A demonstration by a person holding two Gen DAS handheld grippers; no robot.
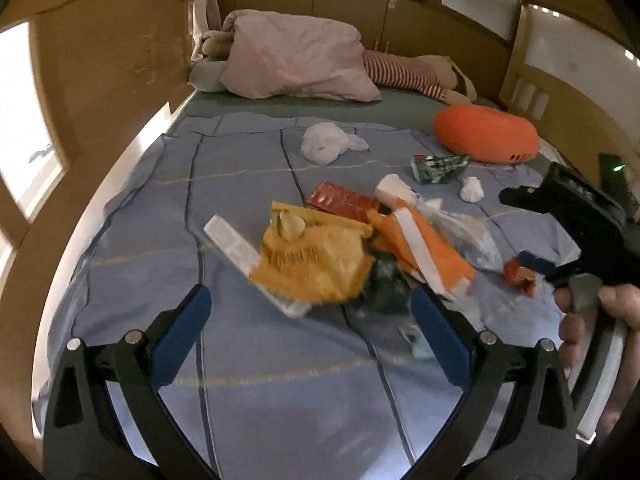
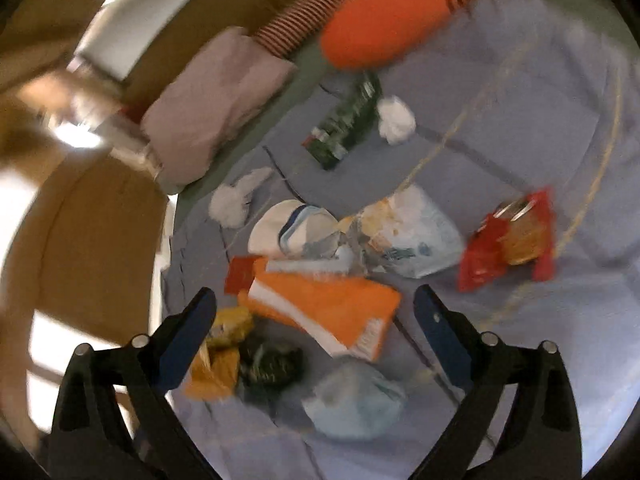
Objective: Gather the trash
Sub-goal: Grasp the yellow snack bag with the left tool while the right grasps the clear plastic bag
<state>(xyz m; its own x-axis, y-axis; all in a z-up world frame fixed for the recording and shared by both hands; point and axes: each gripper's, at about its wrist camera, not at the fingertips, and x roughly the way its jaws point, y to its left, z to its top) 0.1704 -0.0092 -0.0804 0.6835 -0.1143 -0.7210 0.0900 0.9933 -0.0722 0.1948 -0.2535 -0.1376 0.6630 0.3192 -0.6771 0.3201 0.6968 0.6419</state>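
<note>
- My left gripper (image 1: 308, 320) hangs with its jaws spread wide and empty over the blue bedsheet (image 1: 248, 168), just short of the yellow wrapper (image 1: 312, 268).
- My right gripper (image 2: 316, 336) is likewise wide apart, holding nothing, above the orange packet (image 2: 328, 304).
- The trash lies heaped mid-bed: a red snack bag (image 2: 508, 236) and a green wrapper (image 2: 348, 120) sit apart from it.
- The right view is smeared; the dark crumpled piece (image 2: 268, 364) may be foil.
- An orange cushion (image 1: 486, 138) sits near the far edge.

Both tongs are wide open and empty right now. Left tongs (image 1: 308, 320) sit low, pointing forward. Right tongs (image 2: 316, 316) are tipped downward, and the right hand (image 1: 596, 332) is wrapped around the handle.
</note>
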